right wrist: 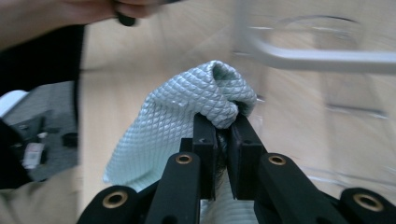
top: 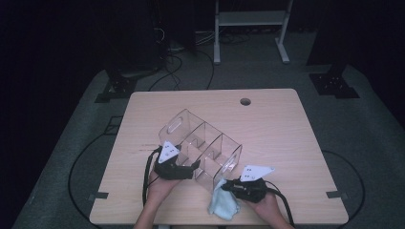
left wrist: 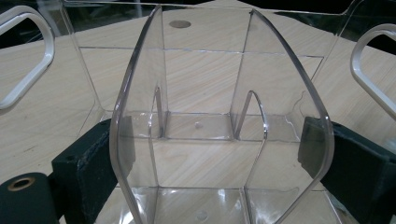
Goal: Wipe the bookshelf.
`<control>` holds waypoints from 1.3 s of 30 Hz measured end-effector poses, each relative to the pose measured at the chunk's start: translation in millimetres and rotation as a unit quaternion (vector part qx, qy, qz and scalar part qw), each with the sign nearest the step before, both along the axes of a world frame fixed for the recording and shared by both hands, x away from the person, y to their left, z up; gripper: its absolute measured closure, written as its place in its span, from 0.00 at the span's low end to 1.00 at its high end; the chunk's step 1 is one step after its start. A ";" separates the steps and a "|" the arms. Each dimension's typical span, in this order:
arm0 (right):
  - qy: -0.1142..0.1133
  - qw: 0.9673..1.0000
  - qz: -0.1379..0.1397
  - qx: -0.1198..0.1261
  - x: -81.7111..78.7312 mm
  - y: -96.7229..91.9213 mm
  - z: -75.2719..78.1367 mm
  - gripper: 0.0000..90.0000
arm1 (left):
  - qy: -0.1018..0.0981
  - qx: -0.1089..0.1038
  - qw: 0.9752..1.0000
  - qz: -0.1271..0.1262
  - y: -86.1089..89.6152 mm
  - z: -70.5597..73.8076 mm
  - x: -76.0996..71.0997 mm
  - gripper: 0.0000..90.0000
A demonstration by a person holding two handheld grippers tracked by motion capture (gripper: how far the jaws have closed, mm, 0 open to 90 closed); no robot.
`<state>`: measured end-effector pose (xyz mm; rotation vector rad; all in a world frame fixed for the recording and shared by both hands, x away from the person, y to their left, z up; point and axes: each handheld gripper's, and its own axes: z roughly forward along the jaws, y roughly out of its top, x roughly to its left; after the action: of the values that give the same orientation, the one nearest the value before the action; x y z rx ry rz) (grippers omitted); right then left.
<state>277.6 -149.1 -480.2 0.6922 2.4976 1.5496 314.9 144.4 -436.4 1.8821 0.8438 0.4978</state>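
A pale wooden table [top: 286, 143] with a round hole [top: 245, 101] stands on grey carpet [top: 363, 124], cables [top: 176, 67] trailing behind.

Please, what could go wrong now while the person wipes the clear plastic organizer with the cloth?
1. The left gripper holds the clear organizer only by one thin divider wall; a hard wipe might twist it loose or strain that wall.
2. The right gripper pinches just a fold of the light blue cloth, so it may slip out.
3. The hanging cloth could snag on a handle cutout.
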 end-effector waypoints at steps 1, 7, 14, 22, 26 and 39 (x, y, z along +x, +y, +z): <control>0.004 1.000 -0.009 0.001 3.9 -3.7 -1.1 0.91 | 0.001 0.001 1.000 0.000 -0.2 0.1 0.0 0.08; 0.010 1.000 -0.026 0.002 8.5 -8.7 -5.3 0.91 | 0.000 -0.001 1.000 -0.001 -0.1 0.2 -0.2 0.08; 0.005 1.000 -0.026 -0.007 10.2 -9.7 -3.4 0.91 | -0.001 0.000 1.000 -0.004 0.8 0.2 -0.6 0.09; 0.023 0.997 -0.071 0.003 24.7 -26.5 -5.1 0.91 | -0.002 0.003 1.000 -0.007 -0.9 0.5 -1.1 0.09; 0.020 0.996 -0.084 0.019 27.0 -31.2 -2.0 0.91 | -0.001 0.002 1.000 -0.008 -1.3 0.4 -1.6 0.09; 0.011 0.992 -0.115 0.048 36.9 -46.2 11.4 0.91 | -0.001 0.005 1.000 -0.011 -3.0 0.5 -1.7 0.08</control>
<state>314.5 -195.3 -468.8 0.9772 2.2745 1.5924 313.2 141.4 -435.8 1.8981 0.8197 0.4898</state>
